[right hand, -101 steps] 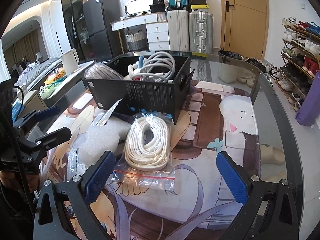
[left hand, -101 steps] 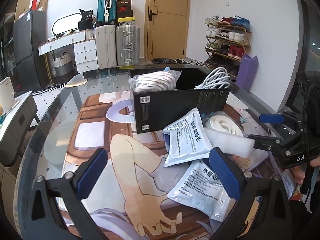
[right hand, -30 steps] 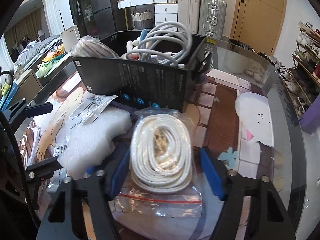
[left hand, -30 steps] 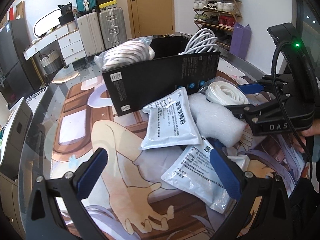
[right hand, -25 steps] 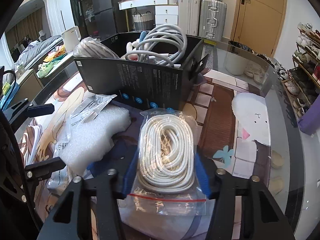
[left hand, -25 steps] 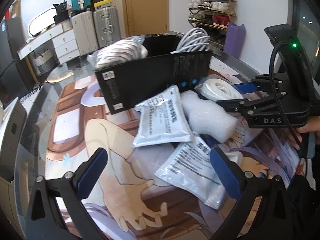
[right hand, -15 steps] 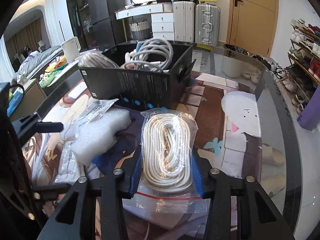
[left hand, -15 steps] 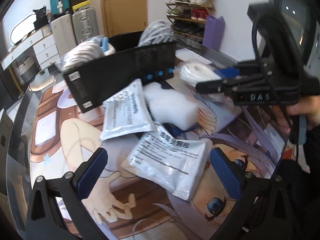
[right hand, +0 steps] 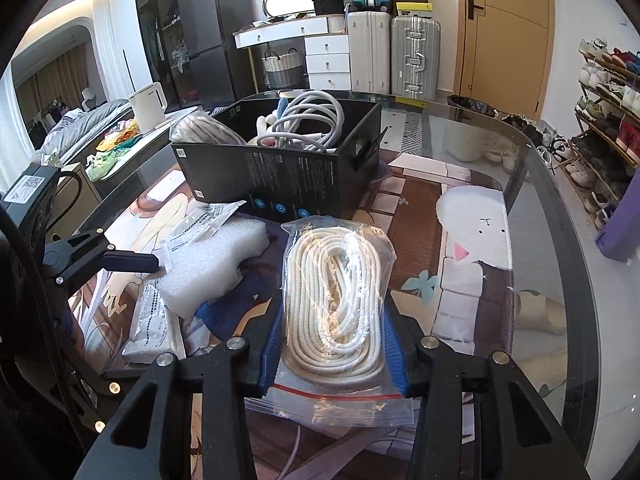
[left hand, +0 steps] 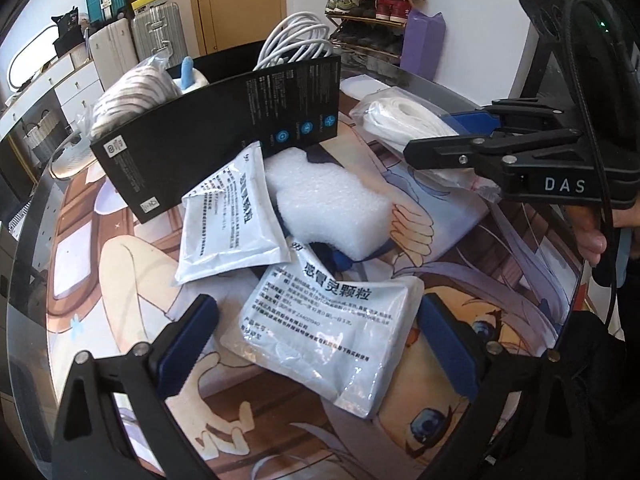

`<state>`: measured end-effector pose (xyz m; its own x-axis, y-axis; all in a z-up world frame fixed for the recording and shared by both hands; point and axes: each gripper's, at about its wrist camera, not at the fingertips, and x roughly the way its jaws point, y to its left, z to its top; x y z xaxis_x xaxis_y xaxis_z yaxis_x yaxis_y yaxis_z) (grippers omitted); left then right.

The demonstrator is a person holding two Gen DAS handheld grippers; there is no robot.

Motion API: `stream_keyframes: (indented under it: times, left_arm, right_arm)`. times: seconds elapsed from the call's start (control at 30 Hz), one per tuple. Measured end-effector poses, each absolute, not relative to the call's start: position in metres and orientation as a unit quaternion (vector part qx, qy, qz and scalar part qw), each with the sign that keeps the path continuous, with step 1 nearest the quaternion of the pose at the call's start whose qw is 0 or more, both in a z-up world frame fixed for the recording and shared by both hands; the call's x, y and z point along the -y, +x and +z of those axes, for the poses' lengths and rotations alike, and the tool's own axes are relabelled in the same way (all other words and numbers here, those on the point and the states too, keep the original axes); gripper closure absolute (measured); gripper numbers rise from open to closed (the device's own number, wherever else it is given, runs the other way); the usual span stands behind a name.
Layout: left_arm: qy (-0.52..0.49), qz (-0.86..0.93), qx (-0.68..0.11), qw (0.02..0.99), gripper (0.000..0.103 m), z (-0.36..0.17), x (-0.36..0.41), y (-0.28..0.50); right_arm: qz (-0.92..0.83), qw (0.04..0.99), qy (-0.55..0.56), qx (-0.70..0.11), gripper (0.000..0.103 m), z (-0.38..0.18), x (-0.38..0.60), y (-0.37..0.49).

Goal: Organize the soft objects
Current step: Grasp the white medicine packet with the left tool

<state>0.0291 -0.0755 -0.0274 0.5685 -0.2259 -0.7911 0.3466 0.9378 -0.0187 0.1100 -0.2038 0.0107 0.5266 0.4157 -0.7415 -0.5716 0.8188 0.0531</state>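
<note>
Jaws of right gripper (right hand: 334, 350) clamped on bag of white rope (right hand: 336, 300), blue pads pressing coil from both sides near its lower half, zip-seal end of bag trailing below pads toward camera. Coil standing lengthwise between fingers, upper end pointing at black box (right hand: 288, 184). In left wrist view, same bag lifted at right of scene, held by right gripper (left hand: 448, 140) with part of a hand (left hand: 588, 228) behind it.

Jaws of left gripper (left hand: 316, 344) spread wide, just narrowed a little, nothing pressed. Printed white pouch (left hand: 332, 328) lying flat between the two blue pads, near right pad, apart from left one. Second printed pouch (left hand: 228, 220) farther out, leaning onto front wall of box. White foam block (left hand: 332, 204) just beside that pouch at right, touching it, resting partly over corner of nearer pouch.

Black box open at top, set on glass table (right hand: 540, 216) over illustrated mat (right hand: 472, 240). Inside box: bagged striped grey bundle (right hand: 204, 130) at left, looped white hose (right hand: 312, 120) at right, small blue-and-white soft thing between them, too hidden to name.

Beyond table: suitcases (right hand: 394, 56), white drawers, wooden door, shoe rack (right hand: 608, 120) at right.
</note>
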Motion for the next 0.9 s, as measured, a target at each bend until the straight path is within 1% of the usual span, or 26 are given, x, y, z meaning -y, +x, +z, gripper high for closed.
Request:
stream_keyframes:
  times: [0.2, 0.27, 0.3, 0.47, 0.53, 0.9]
  left_arm:
    - [0.072, -0.169, -0.43, 0.884, 0.011, -0.025, 0.077, 0.028]
    - [0.073, -0.172, -0.427, 0.885, 0.017, -0.024, 0.079, 0.026]
    - [0.073, -0.172, -0.426, 0.885, 0.018, -0.024, 0.079, 0.025]
    - [0.074, -0.176, -0.418, 0.888, 0.036, -0.02, 0.079, 0.02]
    - [0.072, -0.176, -0.417, 0.889, 0.041, -0.019, 0.076, 0.018]
    - [0.038, -0.192, -0.408, 0.892, 0.048, -0.015, 0.059, -0.001]
  right_arm:
    - [0.288, 0.867, -0.101, -0.394, 0.059, 0.01, 0.2, 0.109]
    - [0.289, 0.867, -0.101, -0.394, 0.059, 0.011, 0.199, 0.108]
    - [0.29, 0.867, -0.101, -0.393, 0.059, 0.011, 0.199, 0.108]
    - [0.293, 0.867, -0.102, -0.391, 0.059, 0.012, 0.198, 0.106]
    - [0.294, 0.867, -0.102, -0.389, 0.059, 0.014, 0.198, 0.104]
    - [0.302, 0.87, -0.101, -0.377, 0.059, 0.02, 0.194, 0.098]
